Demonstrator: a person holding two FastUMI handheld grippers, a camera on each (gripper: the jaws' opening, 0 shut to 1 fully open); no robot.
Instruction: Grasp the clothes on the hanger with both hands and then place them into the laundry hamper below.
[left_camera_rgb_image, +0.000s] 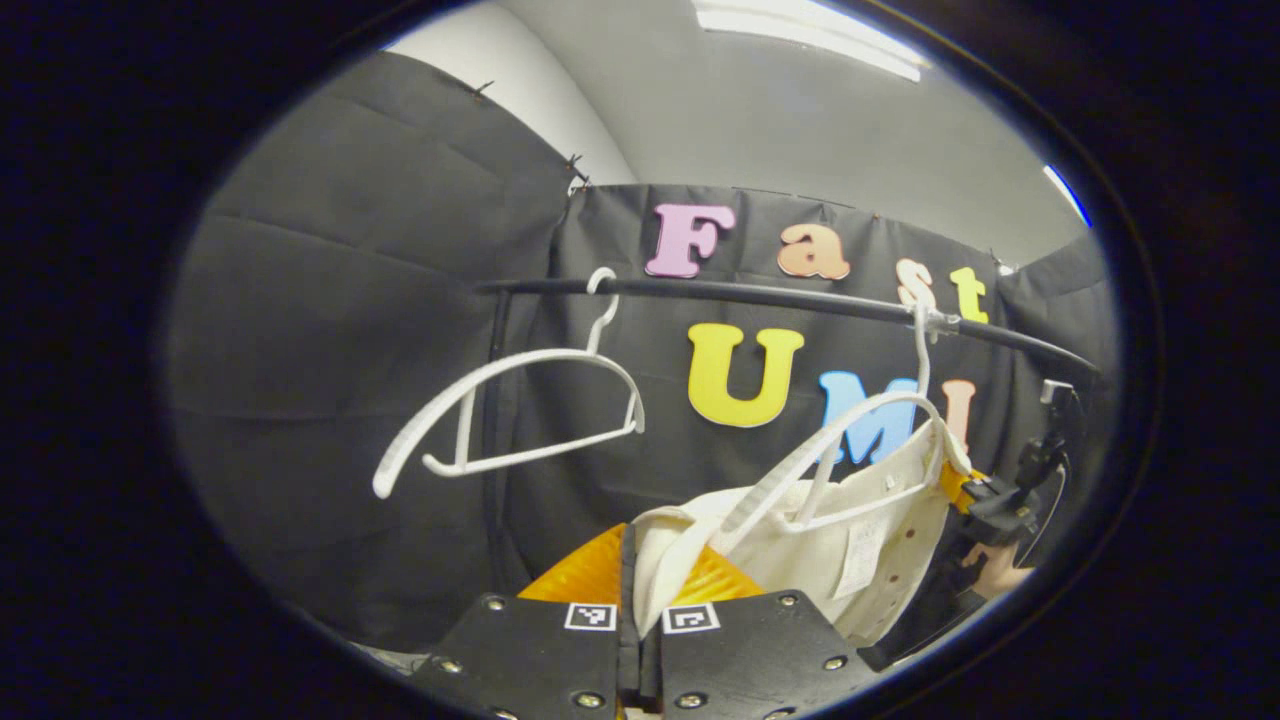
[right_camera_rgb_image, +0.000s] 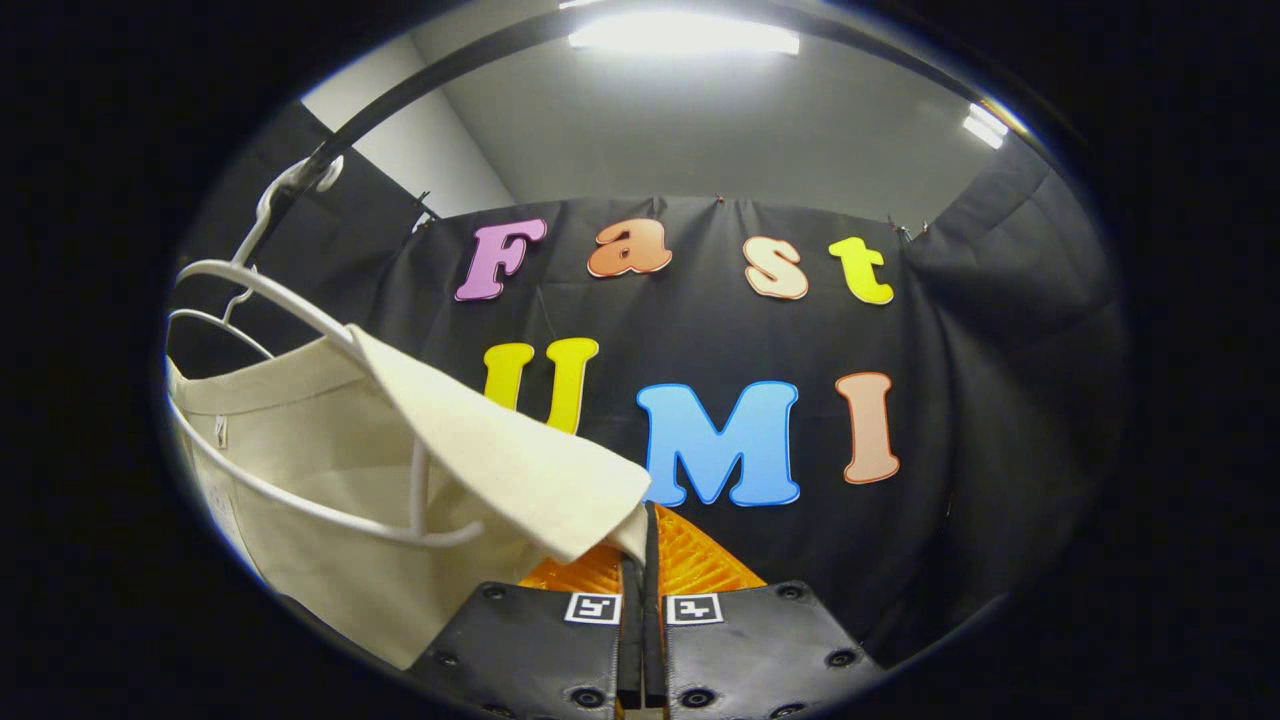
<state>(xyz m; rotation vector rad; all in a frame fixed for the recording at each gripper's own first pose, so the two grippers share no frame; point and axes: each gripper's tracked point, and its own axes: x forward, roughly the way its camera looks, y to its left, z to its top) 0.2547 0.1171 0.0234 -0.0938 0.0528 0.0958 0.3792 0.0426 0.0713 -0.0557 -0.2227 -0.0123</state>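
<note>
A cream garment (left_camera_rgb_image: 850, 545) hangs on a white hanger (left_camera_rgb_image: 850, 450) from the black rail (left_camera_rgb_image: 760, 297). My left gripper (left_camera_rgb_image: 632, 560) is shut on the garment's near shoulder edge. In the right gripper view the same garment (right_camera_rgb_image: 330, 450) drapes over its hanger (right_camera_rgb_image: 260, 290), and my right gripper (right_camera_rgb_image: 645, 550) is shut on the other shoulder corner of the cloth. In the left gripper view the right gripper (left_camera_rgb_image: 1010, 500) and a hand (left_camera_rgb_image: 1000, 575) show behind the garment at the right.
A second white hanger (left_camera_rgb_image: 520, 410), bare, hangs further left on the rail, by the rack's upright post (left_camera_rgb_image: 490, 460). Black cloth walls close the booth behind and at both sides. A ceiling light (right_camera_rgb_image: 685, 35) glows overhead.
</note>
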